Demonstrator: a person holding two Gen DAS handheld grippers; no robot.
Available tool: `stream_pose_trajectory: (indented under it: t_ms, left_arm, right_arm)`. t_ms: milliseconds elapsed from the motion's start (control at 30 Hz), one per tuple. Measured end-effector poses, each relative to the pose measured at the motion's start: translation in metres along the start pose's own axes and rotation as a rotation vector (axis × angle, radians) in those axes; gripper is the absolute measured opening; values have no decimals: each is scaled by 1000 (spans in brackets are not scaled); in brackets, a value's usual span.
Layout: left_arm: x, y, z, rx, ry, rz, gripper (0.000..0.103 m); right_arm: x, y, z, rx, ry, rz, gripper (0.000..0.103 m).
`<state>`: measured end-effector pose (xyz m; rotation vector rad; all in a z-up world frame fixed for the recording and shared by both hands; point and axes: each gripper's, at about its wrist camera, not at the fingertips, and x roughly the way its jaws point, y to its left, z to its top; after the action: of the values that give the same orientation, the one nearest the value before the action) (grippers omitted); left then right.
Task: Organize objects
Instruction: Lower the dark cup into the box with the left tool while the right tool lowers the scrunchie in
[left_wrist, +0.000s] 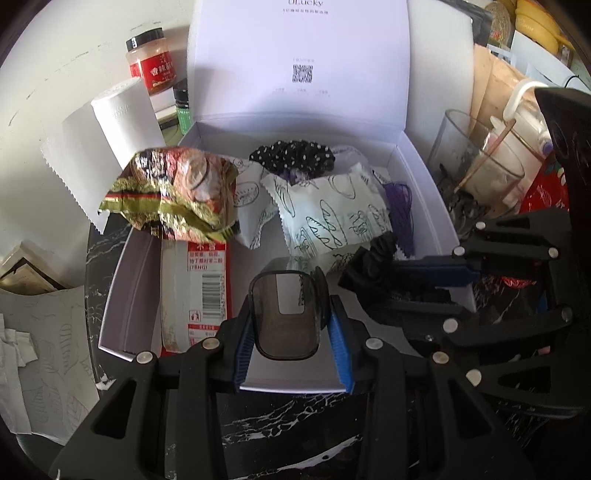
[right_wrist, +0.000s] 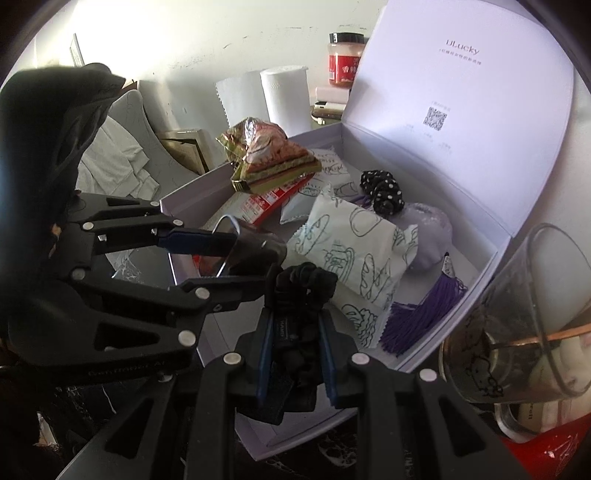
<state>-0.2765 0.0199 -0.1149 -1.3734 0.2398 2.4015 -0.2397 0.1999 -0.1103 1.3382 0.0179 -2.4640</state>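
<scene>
My left gripper (left_wrist: 290, 308) is shut on a smoky translucent phone case (left_wrist: 284, 332), held above the near edge of an open white box (left_wrist: 122, 295). The right wrist view shows that case (right_wrist: 255, 247) hanging over the box's left part. My right gripper (right_wrist: 293, 319) is shut on a black scrunchie (right_wrist: 308, 278) with a dark tag, just over the box's near right side. Inside lie a crinkled gold snack packet (left_wrist: 173, 192), bread-print white packets (left_wrist: 332, 210), a polka-dot scrunchie (left_wrist: 295, 155), a purple tassel (left_wrist: 399, 206) and a red-and-white packet (left_wrist: 199, 288).
The box lid (left_wrist: 295, 44) stands upright at the back. A clear glass cup (left_wrist: 476, 162) crowds the box's right side. A white paper roll (left_wrist: 125, 118) and a red jar (left_wrist: 149, 59) stand at the back left. The table (left_wrist: 295, 417) is dark marble.
</scene>
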Motion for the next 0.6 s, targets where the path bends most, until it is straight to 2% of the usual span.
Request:
stream_pose_trajectory:
  t_ms: [333,600]
  left_arm:
    - [7,0,-1,16,13,3,35]
    - [11,8,5,-15,15,-10,35]
  right_arm:
    - [6,2,0,-7,29,-3,23]
    - [12,-1,5,-11,48,-22,24]
